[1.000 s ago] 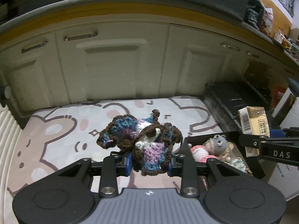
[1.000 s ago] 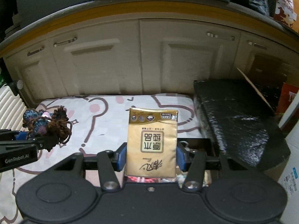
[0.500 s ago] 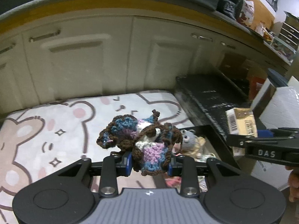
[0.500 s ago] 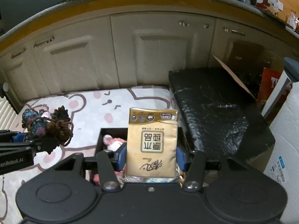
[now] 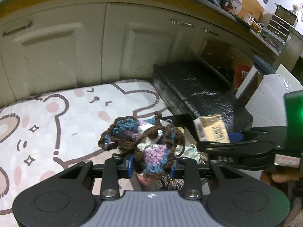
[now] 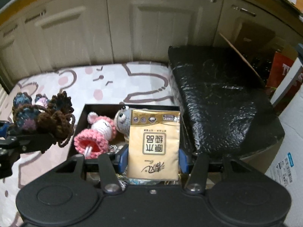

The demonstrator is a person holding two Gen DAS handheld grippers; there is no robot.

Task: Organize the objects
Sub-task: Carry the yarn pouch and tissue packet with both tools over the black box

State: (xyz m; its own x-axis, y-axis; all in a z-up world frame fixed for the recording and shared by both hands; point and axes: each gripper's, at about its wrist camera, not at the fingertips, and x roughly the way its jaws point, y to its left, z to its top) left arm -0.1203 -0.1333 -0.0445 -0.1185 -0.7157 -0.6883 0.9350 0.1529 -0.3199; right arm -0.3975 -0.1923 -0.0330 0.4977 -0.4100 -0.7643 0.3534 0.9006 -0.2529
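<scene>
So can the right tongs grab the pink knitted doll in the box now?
Probably not yet. The right tongs are shut on the gold tissue pack, so they have no free grip. The pink doll lies uncovered in the black box, so they could likely reach it once the pack is dropped.

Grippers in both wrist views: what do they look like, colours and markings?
Both are black plastic with two round discs at the base and blue finger pads. The left gripper has a grey ribbed centre plate; the right gripper is all black, with "DAS" lettering on its side.
</scene>
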